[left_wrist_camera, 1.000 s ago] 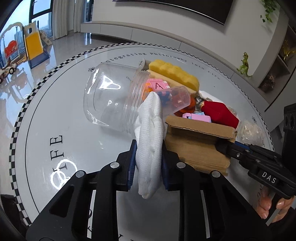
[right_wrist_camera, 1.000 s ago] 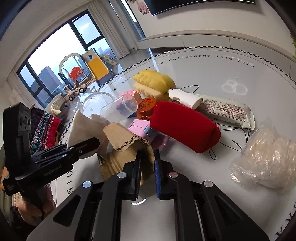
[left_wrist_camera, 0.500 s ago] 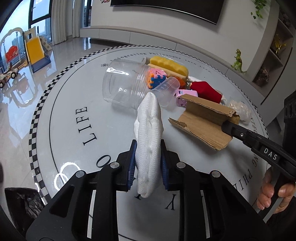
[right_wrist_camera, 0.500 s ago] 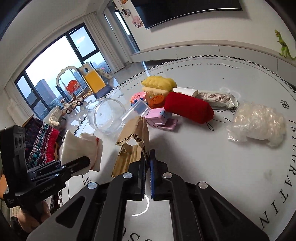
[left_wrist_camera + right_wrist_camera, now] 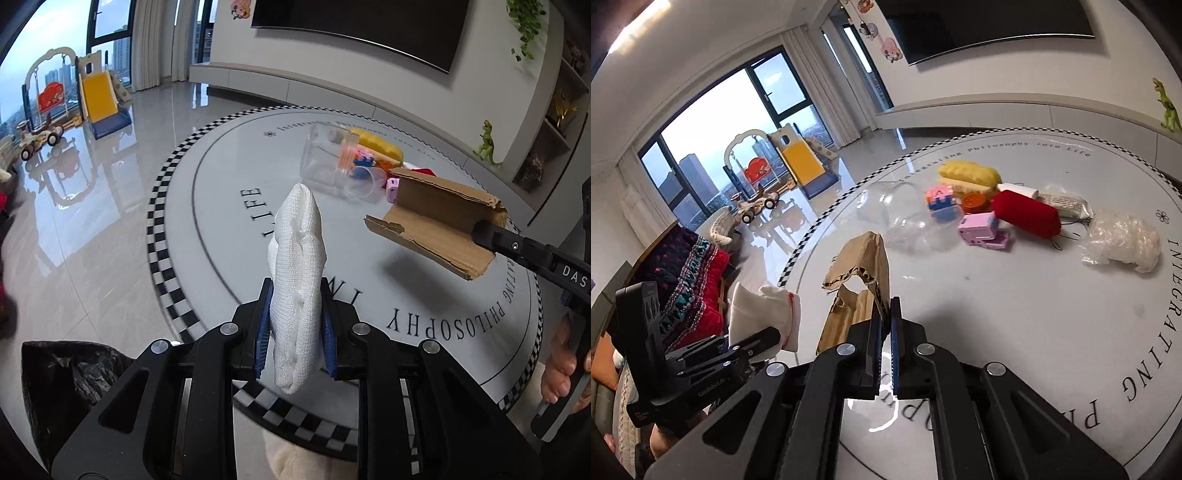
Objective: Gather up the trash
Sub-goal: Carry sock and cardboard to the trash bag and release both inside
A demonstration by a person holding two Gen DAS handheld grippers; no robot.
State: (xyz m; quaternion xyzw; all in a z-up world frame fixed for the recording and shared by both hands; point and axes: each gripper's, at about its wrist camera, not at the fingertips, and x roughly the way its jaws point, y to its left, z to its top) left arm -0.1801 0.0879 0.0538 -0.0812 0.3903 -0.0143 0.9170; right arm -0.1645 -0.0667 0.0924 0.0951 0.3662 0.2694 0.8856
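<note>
Round white lettered table (image 5: 229, 177) with a checkered rim carries toys at its far edge; above its near edge the left gripper (image 5: 295, 332) clamps a folded white knitted cloth (image 5: 298, 258), while the right gripper (image 5: 885, 325) pinches a torn brown cardboard piece (image 5: 864, 266) aloft

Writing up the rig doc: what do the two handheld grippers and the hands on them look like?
Both the left gripper and right gripper are matte black, with angular arms, silver round screw heads and blue finger pads. White lettering marks their bodies: "DAS" on the right one, "GenRobot.AI" on the left. No cables show. The right hand is bare.
</note>
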